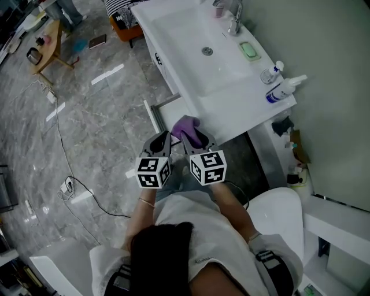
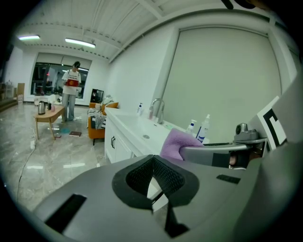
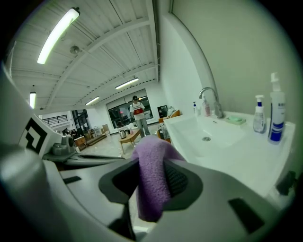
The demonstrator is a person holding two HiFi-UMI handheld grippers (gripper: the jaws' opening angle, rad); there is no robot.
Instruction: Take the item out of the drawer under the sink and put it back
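Holding a purple cloth (image 1: 186, 124) pinched in the right gripper (image 3: 152, 186), a person stands at a white bathroom cabinet, seen from a head-mounted camera. The cloth hangs down between the clenched jaws, just above the pulled-out drawer (image 1: 165, 113) below the sink (image 1: 156, 17). The left gripper (image 2: 150, 163) hovers alongside, its jaws closed together with nothing between them.

By the look of it, the first half of the job is done: the drawer is open and the cloth is out. What remains is to lower the cloth back in, let go, and probably push the drawer shut.

The white countertop carries a tap (image 1: 234, 20), a green soap dish (image 1: 250, 51) and two bottles (image 1: 283, 89) near its end. The room has a polished grey stone floor (image 1: 87, 115), across which a thin cable (image 1: 63, 150) trails. Beyond stand a small wooden table (image 1: 49, 43) and an orange chair (image 1: 124, 29), and a second person (image 2: 71, 90) stands far off under ceiling strip lights.
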